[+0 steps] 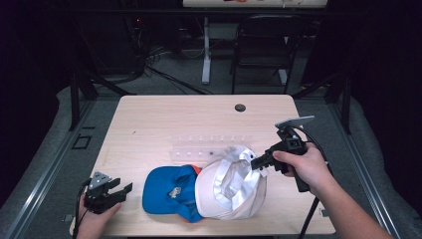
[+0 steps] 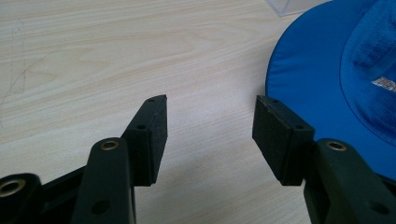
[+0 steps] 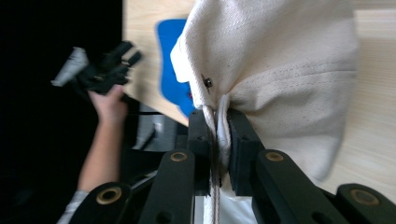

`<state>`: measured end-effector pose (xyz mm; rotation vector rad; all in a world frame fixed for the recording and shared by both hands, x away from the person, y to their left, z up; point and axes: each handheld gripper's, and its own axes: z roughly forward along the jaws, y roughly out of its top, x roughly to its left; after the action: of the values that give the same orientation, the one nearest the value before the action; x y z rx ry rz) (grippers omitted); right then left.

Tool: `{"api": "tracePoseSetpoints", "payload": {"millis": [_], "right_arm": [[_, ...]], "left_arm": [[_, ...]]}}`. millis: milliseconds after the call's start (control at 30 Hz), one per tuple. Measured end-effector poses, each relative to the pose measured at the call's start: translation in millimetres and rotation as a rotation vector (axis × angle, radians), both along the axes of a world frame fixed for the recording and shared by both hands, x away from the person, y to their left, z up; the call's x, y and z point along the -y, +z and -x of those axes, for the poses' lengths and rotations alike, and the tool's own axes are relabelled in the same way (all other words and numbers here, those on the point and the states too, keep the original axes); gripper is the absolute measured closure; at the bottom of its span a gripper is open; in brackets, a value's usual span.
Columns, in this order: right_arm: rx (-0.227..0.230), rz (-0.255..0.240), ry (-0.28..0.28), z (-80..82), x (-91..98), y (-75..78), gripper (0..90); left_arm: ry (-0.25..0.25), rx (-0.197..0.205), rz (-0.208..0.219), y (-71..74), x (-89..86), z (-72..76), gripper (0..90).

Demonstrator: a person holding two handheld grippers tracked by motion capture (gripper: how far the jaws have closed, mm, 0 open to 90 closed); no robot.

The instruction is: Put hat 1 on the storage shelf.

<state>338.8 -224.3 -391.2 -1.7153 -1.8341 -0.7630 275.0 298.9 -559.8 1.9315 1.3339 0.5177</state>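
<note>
Right gripper [image 1: 260, 163] clamped on white hat [image 1: 230, 183] rim at 3 o'clock; left gripper [image 1: 121, 190] open, empty, at blue hat's [image 1: 167, 191] 9 o'clock. Best lifted slowly, rim kept pinched; blue hat steadied if dragged.

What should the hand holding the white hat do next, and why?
Probably lift a bit more. The right gripper is shut on the edge of the cream-white cloth hat, which overlaps the blue cloth cap, so raising it should free the two. The left gripper waits open beside the cap.
</note>
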Motion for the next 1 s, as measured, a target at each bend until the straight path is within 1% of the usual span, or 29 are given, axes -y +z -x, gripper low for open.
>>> {"api": "tracePoseSetpoints", "payload": {"millis": [33, 67, 100, 133, 200, 300, 367, 400, 433, 467, 500, 533, 567, 667, 733, 767, 833, 867, 900, 933, 967, 1000], "right_arm": [[0.0, 0.0, 0.0, 0.0, 0.0, 0.0, 81.7], [0.006, -0.058, -0.006, -0.8, -0.1, 0.0, 81.7], [0.004, -0.073, -0.004, -1.1, 0.2, 0.1, 81.7], [-0.004, -0.106, -0.024, -1.6, -0.7, 0.3, 81.8], [0.001, -0.139, -0.026, -2.7, -0.5, 0.5, 81.8], [0.0, -0.184, -0.029, -3.9, -1.5, 3.1, 81.8], [0.006, -0.206, -0.032, -4.4, -1.9, 5.8, 81.8], [0.009, -0.216, -0.037, -4.7, -2.3, 7.4, 81.8], [0.009, -0.224, -0.05, -4.9, -3.2, 9.3, 81.8], [0.015, -0.223, -0.042, -5.8, -2.5, 11.5, 81.8], [0.017, -0.23, -0.05, -6.0, -2.7, 13.2, 81.9], [0.021, -0.233, -0.046, -6.4, -2.0, 15.4, 81.9], [0.023, -0.237, -0.045, -6.8, -1.5, 18.1, 81.9], [0.032, -0.249, -0.051, -7.2, -0.6, 23.6, 81.8], [0.049, -0.253, -0.055, -7.3, 0.5, 30.7, 81.8], [0.06, -0.262, -0.066, -7.1, 1.1, 37.3, 81.8], [0.065, -0.264, -0.075, -6.8, 1.2, 39.8, 81.8], [0.082, -0.271, -0.076, -7.4, 3.1, 46.5, 81.8], [0.082, -0.271, -0.076, -7.4, 3.1, 46.5, 81.8], [0.095, -0.274, -0.092, -8.6, 4.0, 51.8, 81.8], [0.095, -0.274, -0.092, -8.6, 4.0, 51.8, 81.8], [0.1, -0.278, -0.097, -10.9, 5.4, 55.9, 81.8]], "left_arm": [[0.0, 0.0, 0.0, 0.0, 0.0, 0.0, 45.8], [0.0, -0.001, -0.006, 0.0, 0.1, 0.0, 45.8], [0.004, 0.0, -0.006, -0.3, 0.5, -0.2, 45.8], [0.004, 0.0, -0.006, -0.3, 0.5, -0.2, 45.8], [0.002, -0.001, -0.007, 0.0, 0.2, -0.1, 45.8], [0.003, 0.002, 0.003, 0.7, -0.2, 0.2, 45.3], [0.008, 0.007, 0.004, 0.7, -0.6, 0.0, 45.1], [0.006, 0.0, 0.005, 1.3, -1.2, 0.0, 44.7], [0.006, 0.0, 0.005, 1.3, -1.2, 0.0, 44.2], [0.011, 0.002, 0.01, 1.1, -1.5, -0.2, 43.9], [0.012, 0.003, 0.012, 1.2, -1.6, -0.2, 43.5], [0.014, 0.008, 0.015, 1.3, -1.5, 0.0, 43.3], [0.018, 0.021, 0.022, 0.9, -1.3, 0.0, 43.2], [0.017, 0.022, 0.021, 1.1, -1.5, 0.1, 42.9], [0.01, 0.023, 0.01, 1.1, -2.0, 0.1, 43.1], [0.008, 0.029, -0.002, 0.6, -1.9, -0.1, 44.1], [0.008, 0.033, -0.008, 0.3, -1.8, -0.1, 45.1], [0.005, 0.034, -0.017, 0.5, -2.2, 0.1, 45.8], [0.005, 0.034, -0.017, 0.5, -2.2, 0.1, 46.2], [0.005, 0.036, -0.023, 0.5, -2.3, 0.2, 46.4], [0.004, 0.037, -0.025, 0.3, -2.4, 0.1, 46.4], [0.004, 0.038, -0.025, 0.1, -2.2, 0.2, 46.4]]}}
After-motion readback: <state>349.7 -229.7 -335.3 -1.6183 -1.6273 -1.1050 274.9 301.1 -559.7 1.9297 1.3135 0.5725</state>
